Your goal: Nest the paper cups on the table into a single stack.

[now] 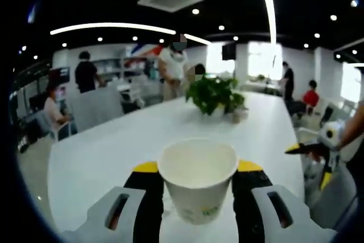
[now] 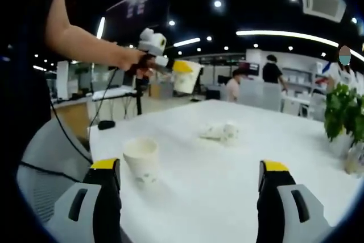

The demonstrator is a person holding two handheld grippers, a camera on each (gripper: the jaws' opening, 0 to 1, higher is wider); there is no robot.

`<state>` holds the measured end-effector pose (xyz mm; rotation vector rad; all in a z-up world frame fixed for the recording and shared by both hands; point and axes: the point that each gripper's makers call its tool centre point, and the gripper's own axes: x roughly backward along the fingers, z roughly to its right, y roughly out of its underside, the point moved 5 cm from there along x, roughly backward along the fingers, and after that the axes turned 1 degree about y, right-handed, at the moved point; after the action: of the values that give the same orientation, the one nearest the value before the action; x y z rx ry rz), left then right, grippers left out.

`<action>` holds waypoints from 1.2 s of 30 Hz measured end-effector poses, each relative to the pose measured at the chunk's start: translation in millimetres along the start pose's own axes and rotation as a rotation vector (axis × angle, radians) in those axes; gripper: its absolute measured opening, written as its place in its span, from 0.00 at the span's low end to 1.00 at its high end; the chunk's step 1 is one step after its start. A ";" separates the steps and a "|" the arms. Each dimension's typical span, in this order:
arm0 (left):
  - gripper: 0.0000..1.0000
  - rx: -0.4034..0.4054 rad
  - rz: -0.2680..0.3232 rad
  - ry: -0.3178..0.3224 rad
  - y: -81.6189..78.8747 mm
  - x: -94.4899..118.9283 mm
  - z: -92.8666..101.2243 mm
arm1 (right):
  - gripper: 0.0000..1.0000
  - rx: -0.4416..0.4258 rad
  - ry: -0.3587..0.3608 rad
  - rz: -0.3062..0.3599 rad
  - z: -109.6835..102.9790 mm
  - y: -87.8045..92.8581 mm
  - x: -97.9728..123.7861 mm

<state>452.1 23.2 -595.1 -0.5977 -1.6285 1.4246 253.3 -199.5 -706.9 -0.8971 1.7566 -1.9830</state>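
Note:
A white paper cup [image 1: 198, 189] with a faint green print stands upright between the yellow-tipped jaws of my left gripper [image 1: 198, 167], which is shut on it above the white table [image 1: 114, 152]. The right gripper view shows that same left gripper [image 2: 173, 65] held up in a hand, with the cup [image 2: 187, 78] tilted in it. My right gripper [image 2: 190, 166] is open wide and holds nothing. Just beyond its left jaw a second paper cup [image 2: 141, 159] stands upright on the table. Farther out lies a small white heap [image 2: 219, 131], maybe cups on their sides.
A potted green plant [image 1: 216, 95] [image 2: 344, 112] stands near the table's far end. The right gripper [image 1: 311, 151] reaches in at the right of the left gripper view. A grey chair [image 2: 51, 157] is at the table's near corner. People stand and sit in the office behind.

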 end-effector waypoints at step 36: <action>0.45 -0.006 0.038 0.094 0.1 4.5 69.1 | 1.00 -0.002 -0.002 0.009 9.9 -5.8 -0.6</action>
<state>391.6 -10.4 -591.8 -0.6925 -1.5556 1.3982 261.1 -205.6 -701.0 -0.8901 1.7587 -1.9744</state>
